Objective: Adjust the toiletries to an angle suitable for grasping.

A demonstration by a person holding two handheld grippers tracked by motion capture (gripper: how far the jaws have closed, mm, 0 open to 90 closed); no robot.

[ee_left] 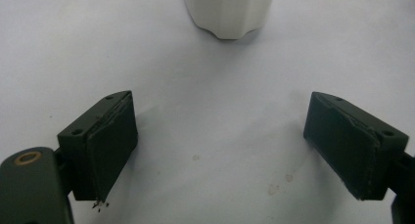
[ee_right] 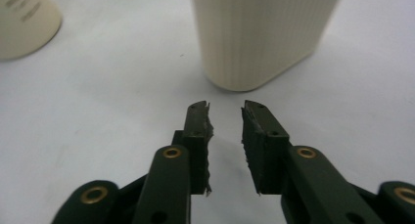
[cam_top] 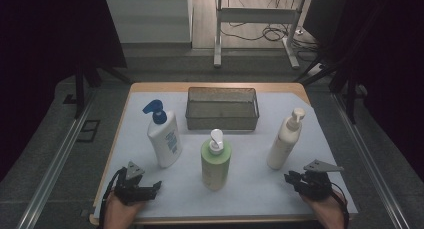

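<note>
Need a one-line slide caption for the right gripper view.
Right gripper, jaws narrowly apart and empty, faces the cream bottle on the white table.

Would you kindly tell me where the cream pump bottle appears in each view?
High view: cream pump bottle stands right of centre.
Right gripper view: top centre, just beyond the jaws.
Left gripper view: that base is the blue-pump bottle, another one.
Shared landmark: the white sheet.

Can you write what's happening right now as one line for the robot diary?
left gripper: open, empty | right gripper: fingers nearly together, empty, facing cream bottle | bottles upright | basket behind
</note>
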